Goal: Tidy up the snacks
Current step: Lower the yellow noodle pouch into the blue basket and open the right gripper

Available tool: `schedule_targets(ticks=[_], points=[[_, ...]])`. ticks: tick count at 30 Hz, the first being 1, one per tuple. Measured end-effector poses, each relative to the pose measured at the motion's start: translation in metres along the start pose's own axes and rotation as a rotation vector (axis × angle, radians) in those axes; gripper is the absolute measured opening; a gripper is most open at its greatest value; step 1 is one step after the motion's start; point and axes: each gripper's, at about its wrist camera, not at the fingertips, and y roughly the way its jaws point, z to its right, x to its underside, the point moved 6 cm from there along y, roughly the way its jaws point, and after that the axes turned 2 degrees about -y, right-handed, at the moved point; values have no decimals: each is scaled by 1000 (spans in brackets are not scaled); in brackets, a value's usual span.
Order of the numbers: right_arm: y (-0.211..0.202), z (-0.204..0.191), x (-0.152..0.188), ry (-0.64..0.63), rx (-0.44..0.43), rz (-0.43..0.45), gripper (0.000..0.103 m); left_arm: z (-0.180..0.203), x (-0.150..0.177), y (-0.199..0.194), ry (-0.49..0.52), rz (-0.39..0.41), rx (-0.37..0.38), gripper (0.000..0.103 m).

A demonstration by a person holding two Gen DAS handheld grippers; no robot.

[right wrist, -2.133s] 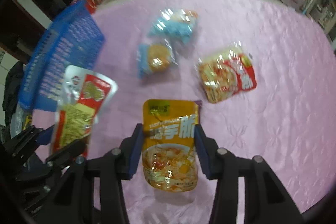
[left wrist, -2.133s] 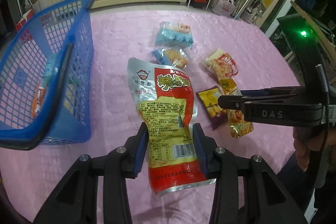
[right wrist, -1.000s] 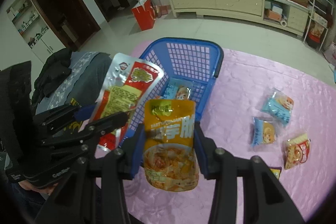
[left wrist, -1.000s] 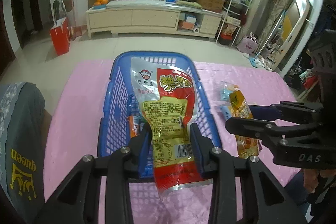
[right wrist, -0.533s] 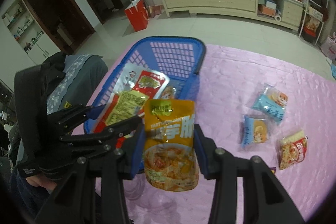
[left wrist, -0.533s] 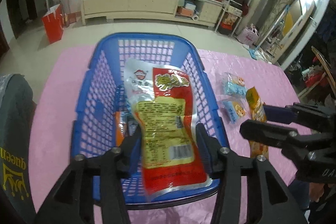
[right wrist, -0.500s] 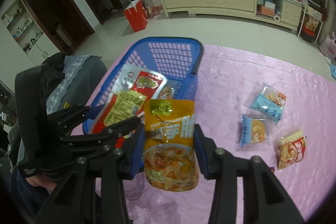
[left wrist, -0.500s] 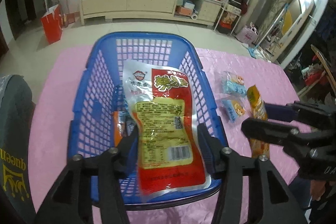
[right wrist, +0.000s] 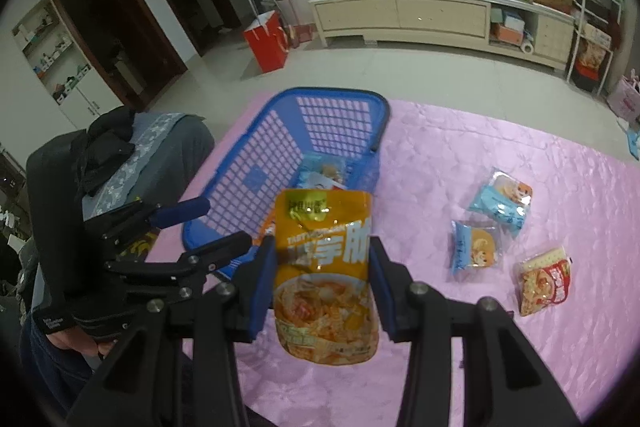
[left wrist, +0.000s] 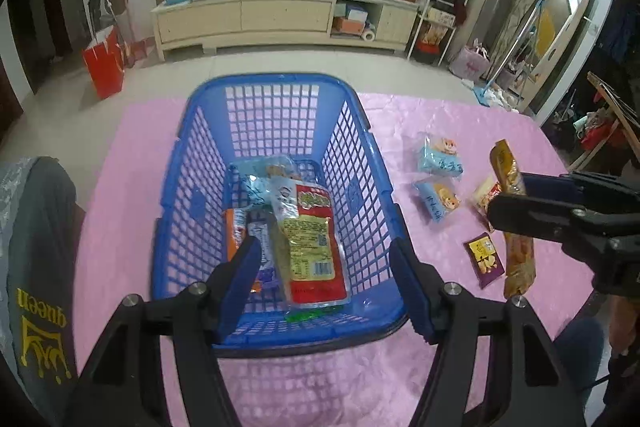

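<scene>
Snacks sit partly sorted: the red pouch [left wrist: 312, 247] lies flat inside the blue basket [left wrist: 276, 95] at the centre of my left wrist view, resting on a few other packets at the basket's bottom. My left gripper [left wrist: 326, 287] hangs over the basket's near rim with its jaws spread wide and nothing between them. My right gripper [right wrist: 320, 283] is clenched on the orange pouch [right wrist: 324, 279], which stands upright between the blue pads at the lower centre of the right wrist view, held above the pink tablecloth [right wrist: 480, 155] just beside the basket's near corner. In the left view the same pouch shows edge-on at the right of the frame.

To the right of the basket, on the cloth, lie two light blue packets [left wrist: 440, 157] [left wrist: 438, 199], one above the other in the frame. Farther right is a red and white noodle packet [right wrist: 544, 279], and a small purple packet [left wrist: 486, 259] lies lower down, near the held pouch. A long cream cabinet [left wrist: 248, 19] runs across the top of the frame.
</scene>
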Motion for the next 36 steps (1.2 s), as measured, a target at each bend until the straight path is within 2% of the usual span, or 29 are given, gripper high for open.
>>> schedule_targets(ticks=[10, 20, 29, 32, 34, 36], points=[[29, -49, -16, -75, -37, -17, 49, -42, 2, -39, -31, 58, -55, 64], [92, -87, -20, -129, -49, -87, 49, -104, 24, -36, -126, 45, -83, 64], [138, -93, -21, -109, -28, -156, 49, -133, 34, -25, -178, 36, -74, 64], [150, -96, -19, -118, -23, -180, 54, -139, 38, -20, -190, 33, -64, 64], [155, -97, -16, -135, -9, -196, 68, -139, 40, -18, -193, 29, -63, 64], [155, -96, -17, -139, 3, -194, 72, -142, 43, -17, -198, 28, -60, 64]])
